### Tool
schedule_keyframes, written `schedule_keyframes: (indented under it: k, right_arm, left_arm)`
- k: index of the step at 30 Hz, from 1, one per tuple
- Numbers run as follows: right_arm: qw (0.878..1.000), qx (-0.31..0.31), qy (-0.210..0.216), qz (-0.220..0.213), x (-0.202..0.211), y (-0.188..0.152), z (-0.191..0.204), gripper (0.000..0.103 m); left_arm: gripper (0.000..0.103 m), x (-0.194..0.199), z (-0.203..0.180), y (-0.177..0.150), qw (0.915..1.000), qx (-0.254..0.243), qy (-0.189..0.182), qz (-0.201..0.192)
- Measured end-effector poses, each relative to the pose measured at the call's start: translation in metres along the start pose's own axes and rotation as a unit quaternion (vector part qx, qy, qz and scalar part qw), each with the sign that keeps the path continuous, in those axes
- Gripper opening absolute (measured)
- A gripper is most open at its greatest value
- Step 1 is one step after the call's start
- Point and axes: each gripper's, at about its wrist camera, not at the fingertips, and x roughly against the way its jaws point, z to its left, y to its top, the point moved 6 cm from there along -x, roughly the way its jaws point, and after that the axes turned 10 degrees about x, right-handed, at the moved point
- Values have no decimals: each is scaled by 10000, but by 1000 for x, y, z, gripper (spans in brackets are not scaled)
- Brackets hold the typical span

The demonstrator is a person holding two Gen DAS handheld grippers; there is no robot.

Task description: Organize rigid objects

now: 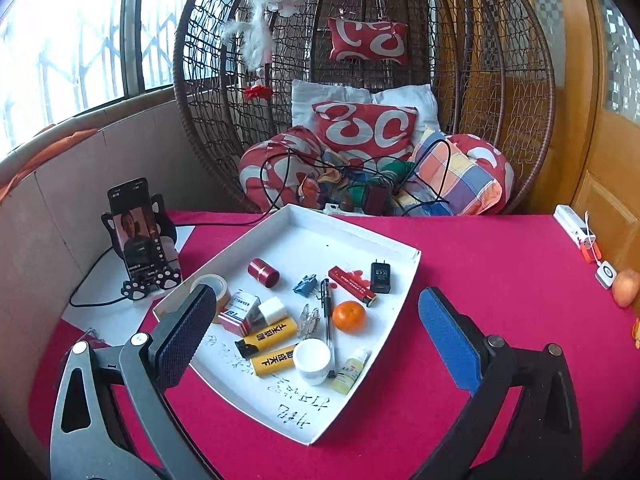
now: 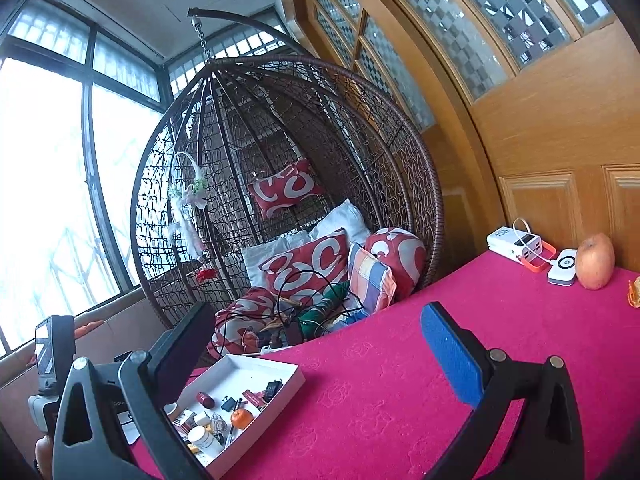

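A white tray lies on the red tablecloth and holds small items: a red cylinder, a black charger, a red bar, a blue clip, a pen, an orange, two yellow lighters, a white jar, a small bottle and a tape roll. My left gripper is open and empty, hovering above the tray's near side. My right gripper is open and empty, above the cloth right of the tray.
A phone on a stand stands left of the tray. A wicker hanging chair with cushions and cables is behind the table. A power bank, a white puck and an apple lie at the far right by the wooden door.
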Motion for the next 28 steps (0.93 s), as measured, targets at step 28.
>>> schedule_keyframes:
  k: [28]
  right_arm:
    - [9993,90,132,350,-11,-14,5,103]
  left_arm:
    - [102,-4,11,-5,9996,187,-143,140]
